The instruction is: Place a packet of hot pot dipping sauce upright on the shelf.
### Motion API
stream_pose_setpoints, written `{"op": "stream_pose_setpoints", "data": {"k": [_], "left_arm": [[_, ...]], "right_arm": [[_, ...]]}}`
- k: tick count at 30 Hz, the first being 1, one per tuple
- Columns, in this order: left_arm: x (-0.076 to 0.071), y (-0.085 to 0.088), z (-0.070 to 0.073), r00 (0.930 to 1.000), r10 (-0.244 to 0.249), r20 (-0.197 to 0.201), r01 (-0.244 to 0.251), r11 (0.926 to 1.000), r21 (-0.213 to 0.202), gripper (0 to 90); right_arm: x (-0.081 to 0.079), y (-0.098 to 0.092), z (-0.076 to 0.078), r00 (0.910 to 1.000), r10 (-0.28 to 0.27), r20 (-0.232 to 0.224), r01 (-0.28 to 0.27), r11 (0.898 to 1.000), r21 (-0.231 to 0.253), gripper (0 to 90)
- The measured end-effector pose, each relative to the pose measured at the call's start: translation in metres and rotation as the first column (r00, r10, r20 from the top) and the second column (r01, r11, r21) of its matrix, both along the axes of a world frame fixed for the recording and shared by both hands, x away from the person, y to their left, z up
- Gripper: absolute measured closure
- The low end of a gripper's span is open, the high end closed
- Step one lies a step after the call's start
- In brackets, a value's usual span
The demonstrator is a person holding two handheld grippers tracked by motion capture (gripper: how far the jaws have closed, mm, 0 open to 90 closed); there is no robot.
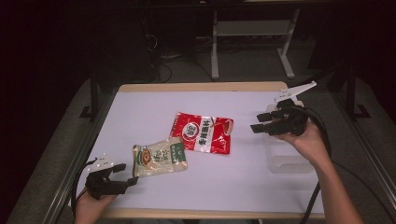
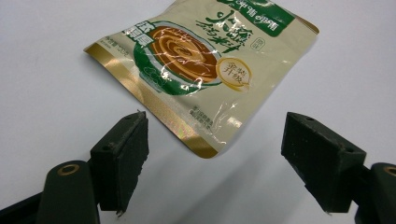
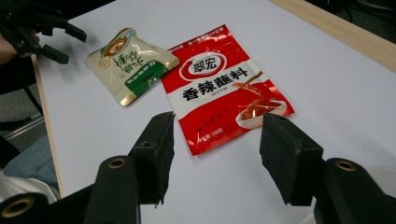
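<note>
High view looks down; gripper views sit close, sharing the cream pouch (image 2: pixel 196 60).

The right tool (image 3: pixel 215 158) rises from six o'clock, its two black jaws standing apart with nothing between the pads. Just beyond them, at the centre, a red sauce packet (image 3: pixel 226 88) lies flat on the white table (image 3: pixel 327 79). At ten o'clock a cream and green packet (image 3: pixel 130 63) touches its corner. The left tool (image 3: pixel 65 42) hovers at the far ten o'clock edge.
</note>
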State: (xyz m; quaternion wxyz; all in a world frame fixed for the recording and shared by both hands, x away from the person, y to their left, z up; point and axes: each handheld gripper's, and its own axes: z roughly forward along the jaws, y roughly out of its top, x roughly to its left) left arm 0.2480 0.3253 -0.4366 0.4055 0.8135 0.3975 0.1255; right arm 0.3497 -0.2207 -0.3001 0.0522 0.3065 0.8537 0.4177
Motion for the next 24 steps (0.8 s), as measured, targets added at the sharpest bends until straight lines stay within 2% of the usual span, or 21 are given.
{"op": "stream_pose_setpoints", "data": {"k": [15, 16, 24], "left_arm": [[0.001, 0.000, 0.000, 1.0000, 0.000, 0.001, 0.000, 1.0000, 0.002, 23.0], [0.000, 0.000, 0.000, 1.0000, 0.000, 0.002, 0.000, 1.0000, 0.001, 23.0], [0.001, 0.001, 0.000, 1.0000, 0.005, 0.005, -0.005, 1.0000, -0.001, 23.0]], "right_arm": [[-0.006, 0.022, -0.018, 0.9992, 0.027, -0.031, -0.027, 1.000, 0.000, 41.1], [-0.006, 0.026, -0.021, 0.9989, 0.041, -0.020, -0.041, 0.999, 0.001, 40.1], [-0.010, 0.044, -0.025, 0.9983, 0.055, -0.019, -0.055, 0.998, 0.002, 37.0]]}}
